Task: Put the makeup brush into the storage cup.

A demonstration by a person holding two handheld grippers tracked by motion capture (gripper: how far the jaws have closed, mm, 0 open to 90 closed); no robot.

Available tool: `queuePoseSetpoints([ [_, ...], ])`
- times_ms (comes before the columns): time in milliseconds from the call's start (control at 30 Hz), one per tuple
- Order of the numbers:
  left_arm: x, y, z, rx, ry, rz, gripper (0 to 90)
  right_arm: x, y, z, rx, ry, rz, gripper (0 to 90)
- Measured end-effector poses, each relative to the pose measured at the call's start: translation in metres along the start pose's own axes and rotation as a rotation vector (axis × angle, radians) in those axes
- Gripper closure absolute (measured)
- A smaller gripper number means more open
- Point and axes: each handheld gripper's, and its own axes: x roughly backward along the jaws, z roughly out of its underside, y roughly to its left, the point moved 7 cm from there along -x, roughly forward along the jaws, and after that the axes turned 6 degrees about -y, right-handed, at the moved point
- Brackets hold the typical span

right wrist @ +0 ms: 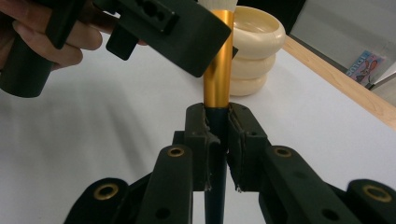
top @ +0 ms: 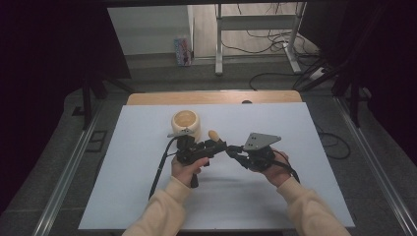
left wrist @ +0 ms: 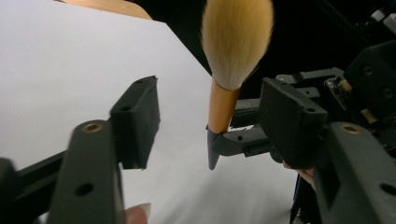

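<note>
Two tongs: both are meeting over the middle of the bench (top: 147, 196), passing a brush between them.
High view: the left tongs (top: 219, 145) and right tongs (top: 235, 149) are working tip to tip; the brush (top: 213, 134) is poking up between them, just beside the cream holder (top: 186, 123).
Left gripper view: the left tongs (left wrist: 219, 116) are standing half wide on either side of the brush (left wrist: 223, 105), pads not yet touching its gold collar; the bristles (left wrist: 237, 39) are pointing up.
Right gripper view: the right tongs (right wrist: 218, 142) are clamping the dark handle (right wrist: 215, 140) just under the gold collar (right wrist: 217, 70).
Doing it well: I would be closing the left pads squarely on the collar, clear of the bristles, and keeping the right grip firm until then.
View differences: the right gripper view is showing the ribbed holder (right wrist: 254, 51) behind the brush; the left gripper view is showing the gap at the pads.
</note>
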Motion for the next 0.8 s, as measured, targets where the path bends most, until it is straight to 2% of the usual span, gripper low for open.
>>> queuePoseSetpoints([
  [167, -0.0014, 0.0009, 0.0, 0.008, -0.007, 0.015, 46.5, -0.0009, 0.0004, 0.0004, 0.0, 0.001, -0.001, 78.9],
  [233, -0.0013, 0.0011, -0.0005, 0.005, -0.011, 0.017, 53.0, -0.0018, 0.0009, 0.001, 0.003, 0.005, -0.001, 78.8],
  [267, -0.0012, 0.0015, -0.0008, 0.003, -0.016, 0.012, 53.0, -0.0018, 0.0009, 0.001, 0.003, 0.005, -0.001, 78.8],
  [333, -0.002, 0.0022, -0.0005, 0.009, -0.015, 0.004, 61.1, -0.0016, 0.001, 0.0007, 0.002, 0.004, 0.0, 78.9],
  [567, -0.0049, 0.0016, 0.0021, 0.024, -0.026, 0.016, 70.1, -0.0025, 0.0008, 0.0013, 0.004, 0.008, 0.005, 78.9],
  [667, -0.0046, 0.0011, 0.0019, 0.029, -0.034, 0.018, 77.1, -0.0033, 0.0009, 0.0021, 0.006, 0.012, 0.006, 78.9],
  [800, -0.0043, 0.0013, 0.0017, 0.035, -0.035, 0.024, 78.1, -0.0036, 0.0009, 0.002, 0.007, 0.01, 0.006, 78.9],
])
